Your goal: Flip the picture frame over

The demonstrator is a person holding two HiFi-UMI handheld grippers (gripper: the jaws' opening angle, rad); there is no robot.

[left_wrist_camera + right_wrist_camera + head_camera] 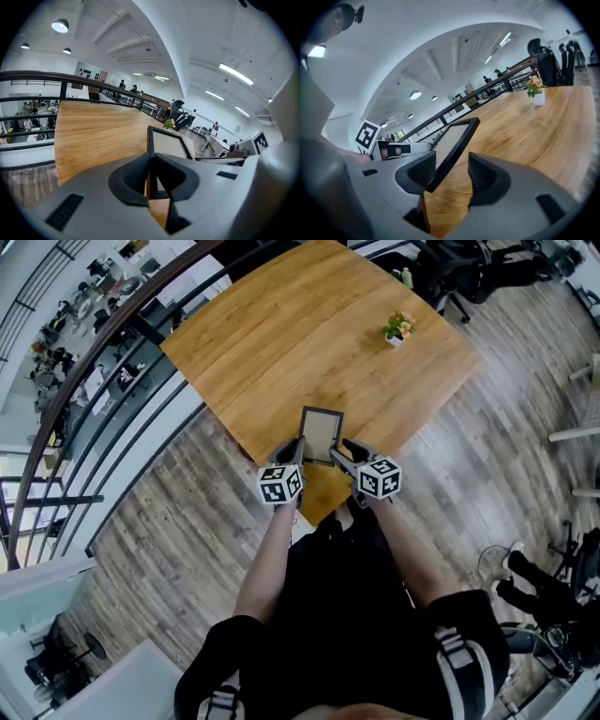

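A black-rimmed picture frame [321,434] with a pale panel hangs above the near corner of the wooden table [309,334], between both grippers. My left gripper [296,454] is shut on its left rim; in the left gripper view the frame [171,143] stands edge-on, pinched between the pads of that gripper [151,176]. My right gripper [345,456] straddles the right rim. In the right gripper view the frame [457,140] slants across the gap of that gripper [452,173], close to the left pad, with clear space to the right pad.
A small potted flower [397,331] stands near the table's far right edge, also visible as the flower pot [536,91]. A dark railing [103,371] runs past the table's left side. Office chairs [469,268] stand beyond the far corner. Wood-plank floor surrounds the table.
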